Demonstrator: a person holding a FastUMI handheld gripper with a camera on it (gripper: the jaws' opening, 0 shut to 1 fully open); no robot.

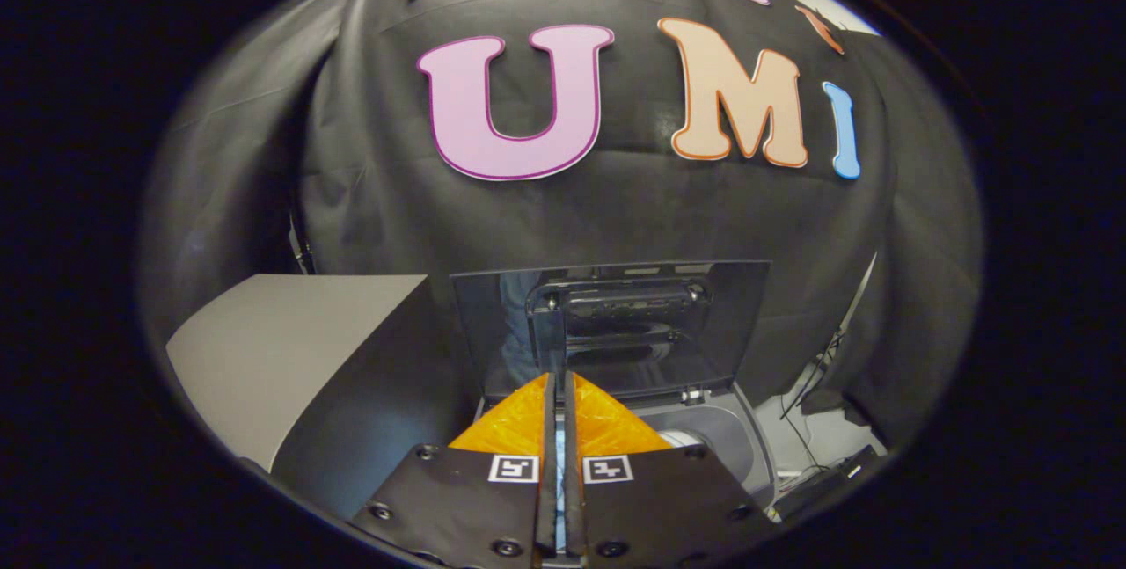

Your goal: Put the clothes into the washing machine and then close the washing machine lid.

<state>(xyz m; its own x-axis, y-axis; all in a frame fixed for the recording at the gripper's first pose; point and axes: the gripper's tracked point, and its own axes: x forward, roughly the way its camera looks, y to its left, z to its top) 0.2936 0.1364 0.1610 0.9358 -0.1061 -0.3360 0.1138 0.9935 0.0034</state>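
Dark glossy plastic is standing upright just beyond the claw: the washing machine lid, raised open and leaning back toward the black cloth wall. Below it, the washing machine is showing its pale opening beside the fingers. The claw's fingers are pressing nearly together, a thin sliver of light blue cloth sitting in the slit between them. A grey box is sitting beside the machine.

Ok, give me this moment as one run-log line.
claw: shut, nothing visibly held | glossy dark washing machine lid: raised open | grey washing machine tub opening: just beyond fingers | clothes: cannot tell
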